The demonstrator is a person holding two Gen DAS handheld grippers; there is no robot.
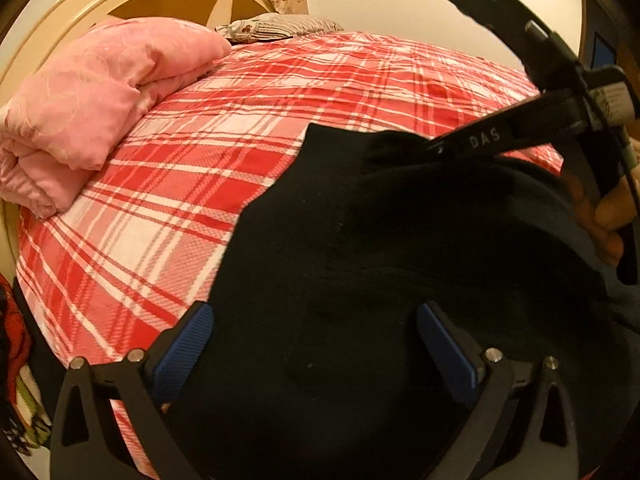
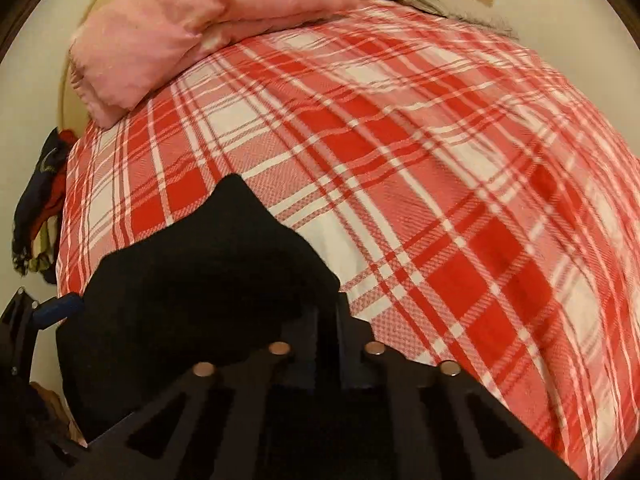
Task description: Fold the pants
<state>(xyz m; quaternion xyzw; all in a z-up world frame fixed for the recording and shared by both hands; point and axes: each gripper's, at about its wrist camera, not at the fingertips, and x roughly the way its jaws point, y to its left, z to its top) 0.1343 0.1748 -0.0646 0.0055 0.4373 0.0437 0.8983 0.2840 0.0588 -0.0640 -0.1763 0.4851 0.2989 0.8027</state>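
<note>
Red-and-white plaid bedspread [image 2: 440, 160], folded pink quilt [image 1: 92, 92] far ahead-left. Black pants [image 1: 380, 260] spread beneath and ahead of left gripper [image 1: 316, 356], blue pads [image 1: 184, 352] released wide. Right gripper [image 2: 328, 312] clenched on pants edge.

The left gripper [image 1: 312, 348] was matte black with ribbed blue pads [image 1: 184, 350] and silver screws, while the right gripper [image 2: 326, 320], also black with silver screws, carried white "DAS" lettering, a green light and a cable.
</note>
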